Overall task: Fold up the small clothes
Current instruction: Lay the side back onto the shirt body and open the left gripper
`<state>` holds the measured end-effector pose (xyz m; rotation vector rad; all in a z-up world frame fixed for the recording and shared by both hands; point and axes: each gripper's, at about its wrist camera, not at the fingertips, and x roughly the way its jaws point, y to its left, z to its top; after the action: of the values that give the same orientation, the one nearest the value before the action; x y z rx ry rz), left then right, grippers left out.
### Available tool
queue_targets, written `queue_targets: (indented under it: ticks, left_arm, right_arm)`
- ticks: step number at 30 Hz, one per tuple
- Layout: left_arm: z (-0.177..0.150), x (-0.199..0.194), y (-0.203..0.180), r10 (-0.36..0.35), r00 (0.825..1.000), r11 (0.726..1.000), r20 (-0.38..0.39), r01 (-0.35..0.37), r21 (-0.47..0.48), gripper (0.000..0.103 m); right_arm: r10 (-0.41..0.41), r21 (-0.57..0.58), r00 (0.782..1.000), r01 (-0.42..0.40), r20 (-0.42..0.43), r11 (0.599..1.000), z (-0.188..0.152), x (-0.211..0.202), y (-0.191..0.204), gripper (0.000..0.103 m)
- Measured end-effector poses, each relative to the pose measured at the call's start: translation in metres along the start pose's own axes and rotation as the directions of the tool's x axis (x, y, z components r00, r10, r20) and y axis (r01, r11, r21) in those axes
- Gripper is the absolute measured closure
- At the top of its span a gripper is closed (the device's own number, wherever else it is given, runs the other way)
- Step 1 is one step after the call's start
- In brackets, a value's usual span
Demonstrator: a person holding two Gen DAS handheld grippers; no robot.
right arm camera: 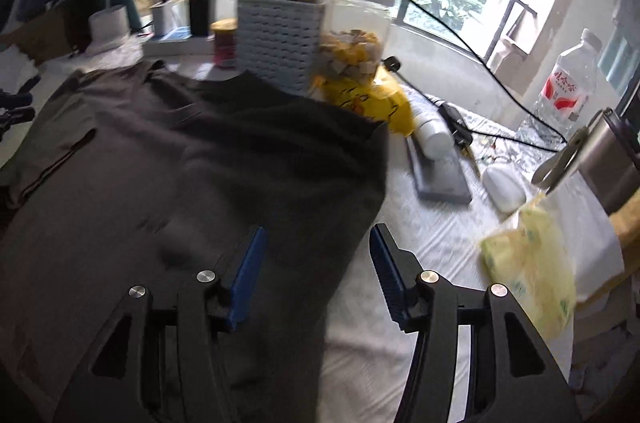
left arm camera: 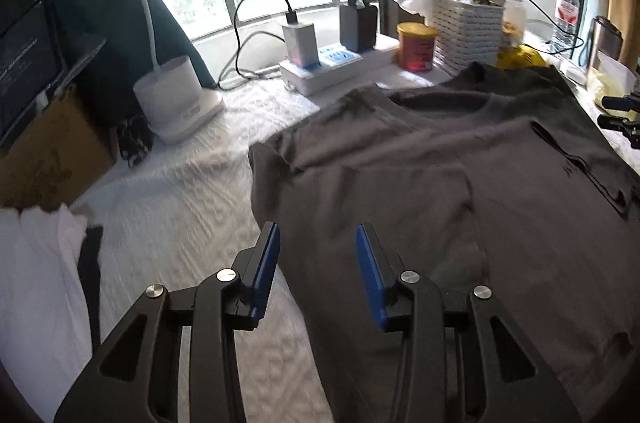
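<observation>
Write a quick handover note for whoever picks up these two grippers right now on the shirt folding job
Left gripper: open, holding nothing, over the left edge of the dark grey shirt.
Right gripper: open, holding nothing, over the shirt's right edge.
The shirt lies spread on the white cloth, collar toward the window, some wrinkles.
Done: shirt laid out; no fold visible.
Left: grasp the edges and fold it.

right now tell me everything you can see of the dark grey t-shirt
The dark grey t-shirt lies spread on the white textured table cover, neckline toward the window, with one sleeve showing at its left side. It looks like soft, matte knit cloth, lightly creased, with a raised fold running down its middle. Its far edge reaches the white basket and yellow bag. Both the left gripper and right gripper hang open over its near side edges; neither grips it.
</observation>
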<state>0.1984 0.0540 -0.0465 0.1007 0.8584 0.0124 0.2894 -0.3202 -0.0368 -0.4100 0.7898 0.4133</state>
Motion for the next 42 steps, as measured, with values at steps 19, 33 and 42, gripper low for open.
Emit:
queue_targets:
  ticks: [19,33,42]
  left_arm:
    - [-0.058,-0.027,-0.05,-0.078,0.993,0.988,-0.089,0.089,0.129,0.064]
    - [-0.067,-0.078,-0.043,-0.079,0.996,0.996,0.046,0.077,0.037,0.064]
    - [-0.088,-0.109,-0.038,-0.082,0.99,0.996,0.111,0.084,-0.013,0.064]
  right_arm:
    - [-0.04,-0.047,0.996,0.036,-0.074,0.998,-0.053,-0.031,0.033,0.044]
    - [-0.123,0.098,0.992,0.12,0.019,0.988,-0.098,-0.111,0.019,0.044]
    - [-0.105,0.127,0.994,0.099,0.041,0.987,-0.137,-0.14,0.051,0.044]
